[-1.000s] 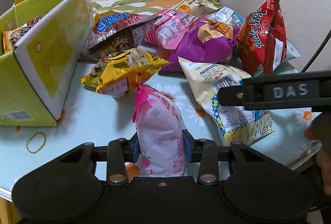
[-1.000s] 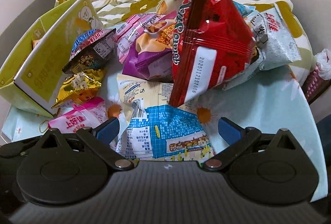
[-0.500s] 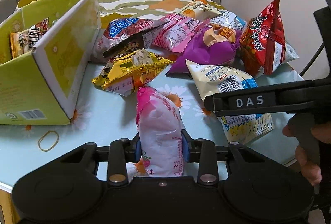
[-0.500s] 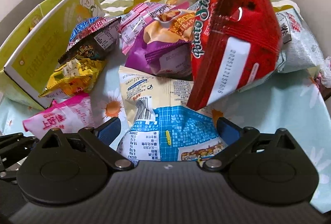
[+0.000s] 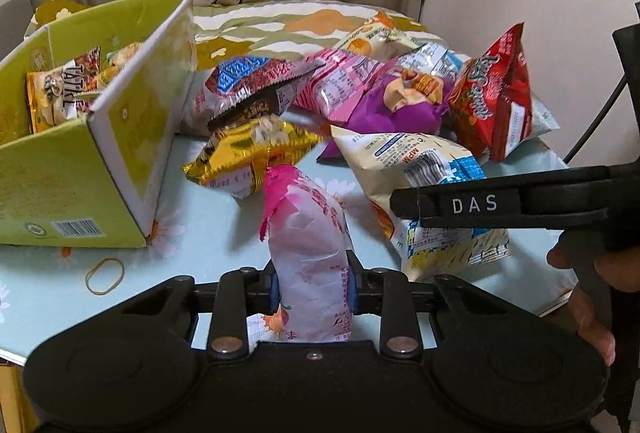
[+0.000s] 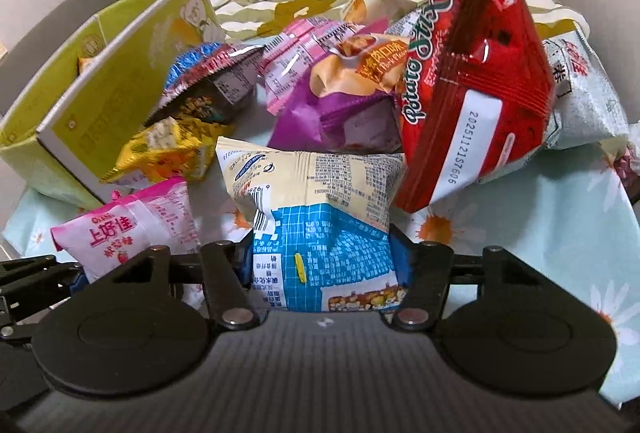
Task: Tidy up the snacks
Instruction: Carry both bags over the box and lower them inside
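Snacks lie heaped on the table (image 5: pixel 208 233) beside the green box (image 5: pixel 132 157), so we work both sides: left tool (image 5: pixel 312 289) clamped on the pink packet (image 5: pixel 308 253), right tool (image 6: pixel 322 265) closing around the cream-and-blue bag (image 6: pixel 320 217), each to go into the box.

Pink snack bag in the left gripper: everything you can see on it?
The pink snack bag is a small glossy plastic pouch, hot pink at its crimped top edge, pale pink-white below, with red print and a strawberry picture. It stands nearly upright, pinched at its lower half and creased by the shut left gripper. From the right wrist view its front shows red Chinese characters. Whether its bottom touches the table is hidden.
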Available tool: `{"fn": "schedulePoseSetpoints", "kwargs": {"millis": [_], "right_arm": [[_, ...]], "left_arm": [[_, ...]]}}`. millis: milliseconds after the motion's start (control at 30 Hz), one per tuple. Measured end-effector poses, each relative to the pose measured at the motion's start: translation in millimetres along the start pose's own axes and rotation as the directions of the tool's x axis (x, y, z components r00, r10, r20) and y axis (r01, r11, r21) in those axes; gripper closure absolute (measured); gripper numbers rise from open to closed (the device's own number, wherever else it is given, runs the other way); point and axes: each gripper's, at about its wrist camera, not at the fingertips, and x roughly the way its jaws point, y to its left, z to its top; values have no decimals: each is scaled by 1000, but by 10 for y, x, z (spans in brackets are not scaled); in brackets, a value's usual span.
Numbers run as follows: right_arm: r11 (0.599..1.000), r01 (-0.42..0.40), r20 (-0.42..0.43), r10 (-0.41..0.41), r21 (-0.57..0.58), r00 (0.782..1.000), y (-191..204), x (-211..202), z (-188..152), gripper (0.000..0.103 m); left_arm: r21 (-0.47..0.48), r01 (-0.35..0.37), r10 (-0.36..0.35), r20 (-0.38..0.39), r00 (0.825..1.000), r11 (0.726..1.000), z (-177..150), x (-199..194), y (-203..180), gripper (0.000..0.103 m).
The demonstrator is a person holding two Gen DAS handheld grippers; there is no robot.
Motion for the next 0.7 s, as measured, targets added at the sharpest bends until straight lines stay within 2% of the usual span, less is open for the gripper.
{"fn": "schedulePoseSetpoints", "kwargs": {"millis": [467,700], "right_arm": [[998,-58,72,59,-4,996,167,-561,152,29],[996,-88,130,90,-25,987,351,-801,359,29]], "left_arm": [[-10,-1,3,118,993,1000,165,-626,-8,71],[-32,-32,37,191,981,999,374,-912,198,71]]}}
